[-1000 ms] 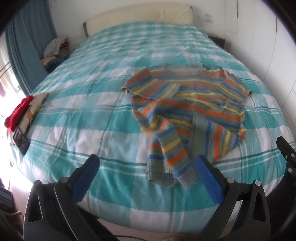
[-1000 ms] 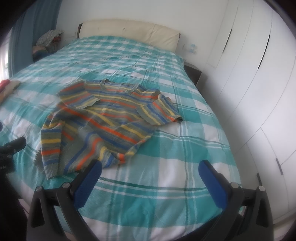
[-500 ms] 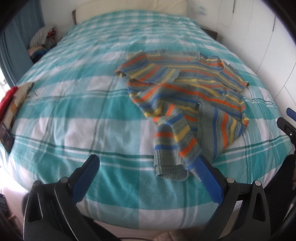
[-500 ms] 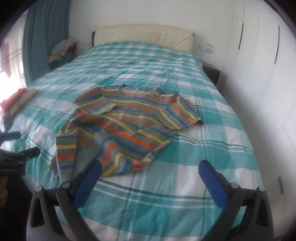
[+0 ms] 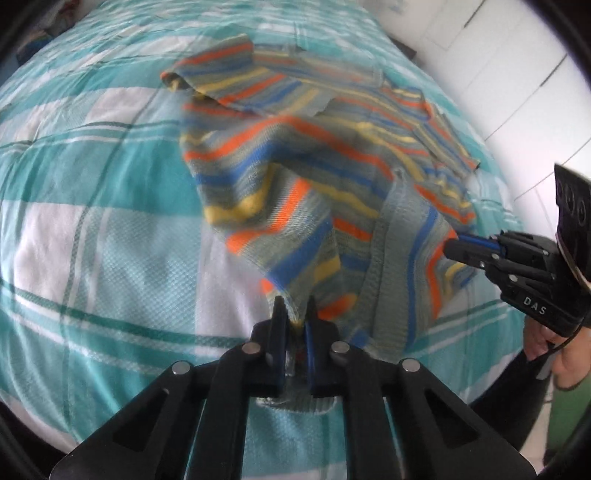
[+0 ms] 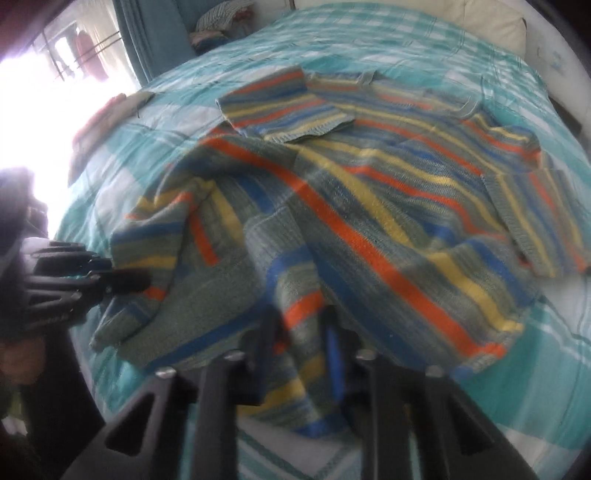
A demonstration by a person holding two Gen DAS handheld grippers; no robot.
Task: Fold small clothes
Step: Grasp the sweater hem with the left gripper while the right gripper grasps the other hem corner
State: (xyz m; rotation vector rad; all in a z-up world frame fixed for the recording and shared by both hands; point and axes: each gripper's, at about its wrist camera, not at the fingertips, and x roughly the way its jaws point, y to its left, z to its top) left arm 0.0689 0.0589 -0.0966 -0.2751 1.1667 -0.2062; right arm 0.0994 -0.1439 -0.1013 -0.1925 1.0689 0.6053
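Note:
A small striped knit sweater (image 5: 314, 147) in grey, orange, blue and yellow lies on the bed; it fills the right wrist view (image 6: 369, 192). My left gripper (image 5: 294, 314) is shut on the sweater's near hem and lifts it; it shows at left in the right wrist view (image 6: 144, 282). My right gripper (image 6: 299, 325) is shut on the hem further right, with cloth bunched between its fingers. It shows in the left wrist view (image 5: 448, 249), pinching the hem's right edge.
The bed has a teal and white checked cover (image 5: 92, 229). White wardrobe doors (image 5: 517, 66) stand to the right. A folded pile with a red item (image 6: 107, 110) lies at the bed's left edge near a bright window. A pillow (image 6: 461, 18) is at the head.
Both grippers moved in to the sweater's near hem and went from wide open to shut on it. The hem is now raised and bunched.

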